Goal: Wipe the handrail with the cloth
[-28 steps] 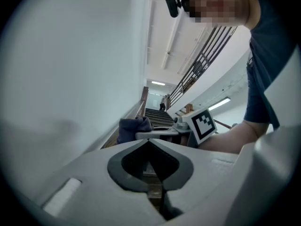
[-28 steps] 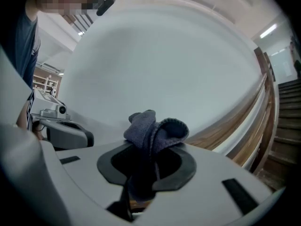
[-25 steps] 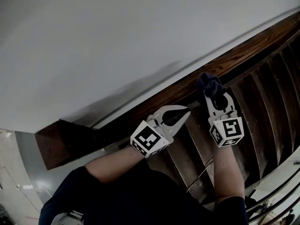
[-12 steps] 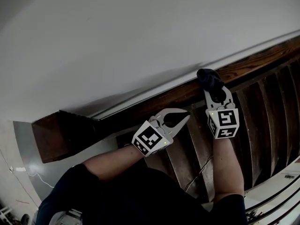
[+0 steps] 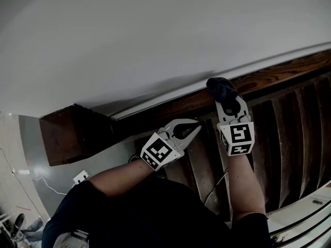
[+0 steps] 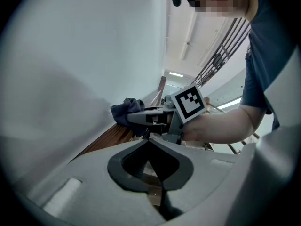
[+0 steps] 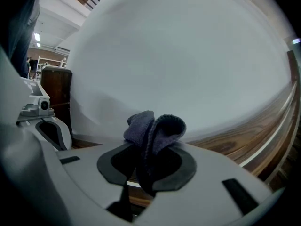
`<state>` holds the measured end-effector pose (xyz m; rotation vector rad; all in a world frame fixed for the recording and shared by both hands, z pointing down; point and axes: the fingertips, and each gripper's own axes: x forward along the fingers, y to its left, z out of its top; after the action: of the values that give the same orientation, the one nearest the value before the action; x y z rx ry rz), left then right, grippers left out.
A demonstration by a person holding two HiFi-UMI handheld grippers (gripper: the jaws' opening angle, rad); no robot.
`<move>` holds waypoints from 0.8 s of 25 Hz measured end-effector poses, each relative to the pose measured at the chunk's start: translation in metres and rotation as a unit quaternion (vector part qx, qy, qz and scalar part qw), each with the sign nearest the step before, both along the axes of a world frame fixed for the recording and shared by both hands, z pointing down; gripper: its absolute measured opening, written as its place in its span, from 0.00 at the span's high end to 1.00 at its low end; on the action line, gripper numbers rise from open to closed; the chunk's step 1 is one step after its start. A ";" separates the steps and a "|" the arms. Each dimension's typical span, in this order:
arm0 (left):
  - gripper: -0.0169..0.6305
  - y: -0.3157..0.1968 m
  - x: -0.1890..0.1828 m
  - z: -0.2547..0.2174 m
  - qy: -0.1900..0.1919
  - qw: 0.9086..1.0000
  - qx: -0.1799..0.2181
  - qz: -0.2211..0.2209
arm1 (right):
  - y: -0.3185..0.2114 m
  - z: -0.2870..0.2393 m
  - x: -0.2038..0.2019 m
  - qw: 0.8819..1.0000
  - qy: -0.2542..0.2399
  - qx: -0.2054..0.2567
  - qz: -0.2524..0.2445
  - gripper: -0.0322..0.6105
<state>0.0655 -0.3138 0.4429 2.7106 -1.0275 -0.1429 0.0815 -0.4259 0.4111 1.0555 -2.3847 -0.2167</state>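
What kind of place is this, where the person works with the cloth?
Most likely an indoor staircase. A wooden handrail runs along a plain white wall, and dark wooden steps lie beside it. The ceiling lights in the left gripper view suggest a larger building.

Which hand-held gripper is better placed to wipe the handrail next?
Right: the right hand-held gripper holds the cloth on the handrail; the left hand-held gripper is shut, empty, apart from it.
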 end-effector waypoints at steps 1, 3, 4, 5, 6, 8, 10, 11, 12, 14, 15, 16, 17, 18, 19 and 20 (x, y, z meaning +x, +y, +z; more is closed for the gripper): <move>0.97 0.004 -0.004 0.005 -0.001 1.000 -0.004 -0.005 | 0.005 0.006 -0.007 1.000 0.000 -0.004 -0.006 0.80; 0.97 0.011 -0.012 0.014 -0.005 1.000 -0.010 -0.013 | 0.015 0.016 -0.021 1.000 0.000 -0.013 -0.018 0.80; 0.97 0.014 -0.016 0.019 -0.008 1.000 -0.013 -0.017 | 0.019 0.022 -0.028 1.000 0.000 -0.016 -0.023 0.80; 0.97 0.018 -0.020 0.024 -0.009 1.000 -0.016 -0.022 | 0.024 0.027 -0.034 0.999 0.001 -0.020 -0.028 0.80; 0.97 0.021 -0.024 0.028 -0.010 0.999 -0.019 -0.027 | 0.028 0.032 -0.040 0.999 0.002 -0.023 -0.033 0.80; 0.97 0.028 -0.033 0.037 -0.010 0.999 -0.028 -0.039 | 0.035 0.042 -0.052 0.999 0.004 -0.027 -0.039 0.80; 0.97 0.034 -0.040 0.047 -0.009 0.998 -0.038 -0.048 | 0.043 0.050 -0.063 0.998 0.005 -0.035 -0.044 0.80; 0.97 0.038 -0.043 0.052 -0.009 0.998 -0.042 -0.051 | 0.047 0.055 -0.069 0.998 0.005 -0.040 -0.047 0.80; 0.97 0.041 -0.046 0.056 -0.009 0.997 -0.046 -0.054 | 0.051 0.059 -0.074 0.998 0.006 -0.045 -0.051 0.80; 0.97 0.046 -0.052 0.064 -0.010 0.997 -0.052 -0.062 | 0.060 0.070 -0.087 0.997 0.009 -0.054 -0.062 0.80; 0.97 0.048 -0.056 0.068 -0.011 0.996 -0.055 -0.067 | 0.065 0.075 -0.093 0.996 0.010 -0.059 -0.067 0.80; 0.97 0.050 -0.060 0.072 -0.011 0.996 -0.058 -0.072 | 0.070 0.080 -0.100 0.995 0.011 -0.063 -0.073 0.80; 0.97 0.052 -0.064 0.077 -0.010 0.995 -0.062 -0.077 | 0.074 0.084 -0.107 0.995 0.012 -0.067 -0.078 0.80; 0.97 0.055 -0.068 0.082 -0.009 0.994 -0.066 -0.082 | 0.079 0.089 -0.113 0.994 0.013 -0.071 -0.083 0.80; 0.97 0.058 -0.072 0.087 -0.008 0.994 -0.070 -0.087 | 0.083 0.094 -0.119 0.993 0.014 -0.075 -0.089 0.80; 0.97 0.060 -0.075 0.093 -0.006 0.993 -0.074 -0.091 | 0.087 0.098 -0.126 0.992 0.016 -0.078 -0.095 0.80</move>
<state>-0.0098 -0.2536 0.5359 2.4871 -1.2363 -0.0779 -0.0441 -0.3384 0.5092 0.7497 -2.4292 -0.1097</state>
